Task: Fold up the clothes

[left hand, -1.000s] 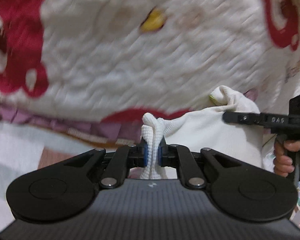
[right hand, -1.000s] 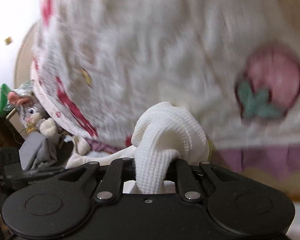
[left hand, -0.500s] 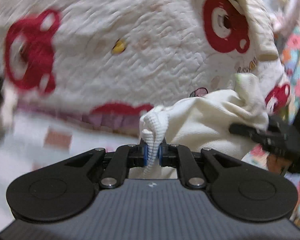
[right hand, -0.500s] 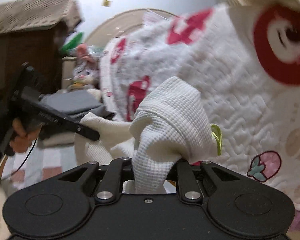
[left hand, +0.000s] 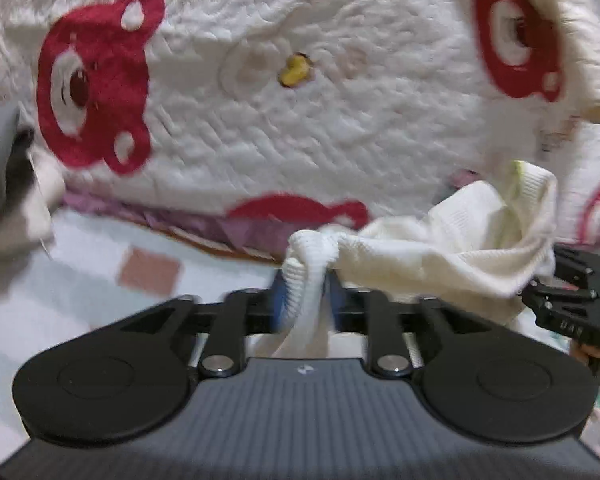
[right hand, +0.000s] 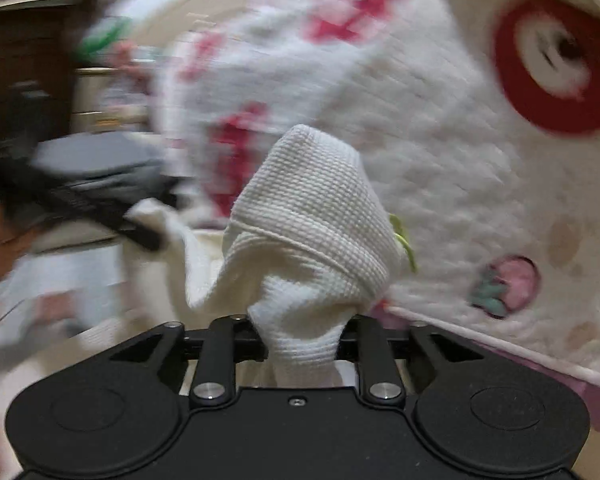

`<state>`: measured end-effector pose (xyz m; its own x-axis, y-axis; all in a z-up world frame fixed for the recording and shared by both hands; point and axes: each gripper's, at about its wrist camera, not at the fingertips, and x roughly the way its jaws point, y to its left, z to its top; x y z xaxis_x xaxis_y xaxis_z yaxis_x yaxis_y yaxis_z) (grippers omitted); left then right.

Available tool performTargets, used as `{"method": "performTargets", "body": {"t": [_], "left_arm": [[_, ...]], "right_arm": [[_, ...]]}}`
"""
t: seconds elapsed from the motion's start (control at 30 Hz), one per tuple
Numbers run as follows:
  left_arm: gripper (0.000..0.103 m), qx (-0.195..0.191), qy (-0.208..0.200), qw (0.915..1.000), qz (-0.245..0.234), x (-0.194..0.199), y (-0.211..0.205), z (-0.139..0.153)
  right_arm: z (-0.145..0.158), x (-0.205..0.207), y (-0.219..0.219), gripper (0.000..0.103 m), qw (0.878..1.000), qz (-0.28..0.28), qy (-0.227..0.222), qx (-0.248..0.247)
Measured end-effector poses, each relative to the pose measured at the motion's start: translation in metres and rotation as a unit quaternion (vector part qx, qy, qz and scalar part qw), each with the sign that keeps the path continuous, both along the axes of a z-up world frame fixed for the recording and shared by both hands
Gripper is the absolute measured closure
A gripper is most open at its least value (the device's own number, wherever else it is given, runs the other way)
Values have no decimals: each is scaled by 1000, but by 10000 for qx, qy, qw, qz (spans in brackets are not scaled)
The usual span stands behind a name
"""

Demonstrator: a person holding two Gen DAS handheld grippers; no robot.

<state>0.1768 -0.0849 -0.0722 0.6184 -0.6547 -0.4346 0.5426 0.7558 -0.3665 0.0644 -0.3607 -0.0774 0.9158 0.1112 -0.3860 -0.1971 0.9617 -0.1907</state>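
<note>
Cream waffle-knit garment (left hand: 440,256) slung between the two tools just in front of the bear-print quilt (left hand: 300,120), above the checked bedding (left hand: 80,280); one bunched end in each. Left gripper (left hand: 306,300): jaws just been opening, now about half apart, blue pads showing a slight gap either side of the fabric that runs between them, so looks released rather than pinched. Right gripper (right hand: 302,340): jaws likewise just been opening, a thick wad of knit filling the gap; pads hidden, so cannot tell whether any pressure remains. Probably the let-go step, dropping the piece for laying out. Next, likely: back both tools clear without snagging the knit, then spread flat and re-grip an edge for the first fold.
</note>
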Motion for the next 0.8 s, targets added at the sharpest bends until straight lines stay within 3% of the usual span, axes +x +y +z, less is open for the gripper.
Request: {"method": "performTargets", "body": {"t": [0.03,0.1,0.13,0.2,0.27,0.33,0.4,0.43,0.5,0.53,0.63,0.7,0.8], "left_arm": [[50,-107,83,9999,-9,-1,3,0],[48,-320,250,9992,-27,-3,10,0],[44,-425,336,9985,-40,-4,13,-1],[43,-506,758,9953,-321,-18,27,-19],[45,-372,1181,9900,-675,-34,43,-41],[47,-296,1489,9818,-1142,-50,57,-59],[46,-486,1711,9658,-1886,-69,71,-69],[44,-516,1723,9539,-2403,-81,76,-71],[44,63,1424,9462,-2904,-105,77,-69],[44,315,1291,9491,-2855,-113,77,-70],[44,507,1212,9613,-2422,-119,80,-77],[43,406,1328,9671,-2131,-114,83,-81],[41,365,1356,9703,-1971,-103,83,-82]], "right_arm": [[-1,13,-10,52,9992,-377,103,122],[-4,34,-32,50,9923,-1104,330,464],[-9,30,-45,49,9843,-1384,521,964],[-26,8,-72,49,9565,-1546,958,2283],[-53,-26,-86,49,9161,-1228,1510,3507],[-79,-61,-83,49,8886,-992,1877,4066],[-103,-96,-77,49,8653,-815,2200,4430],[-110,-109,-72,49,8638,-809,2250,4435],[-123,-133,-63,48,8609,-812,2332,4448],[-125,-142,-62,48,8591,-870,2296,4492],[-128,-159,-62,48,8498,-1010,2065,4743],[-126,-163,-59,48,8491,-1018,1949,4803],[-121,-158,-49,46,8670,-891,1991,4480]]}}
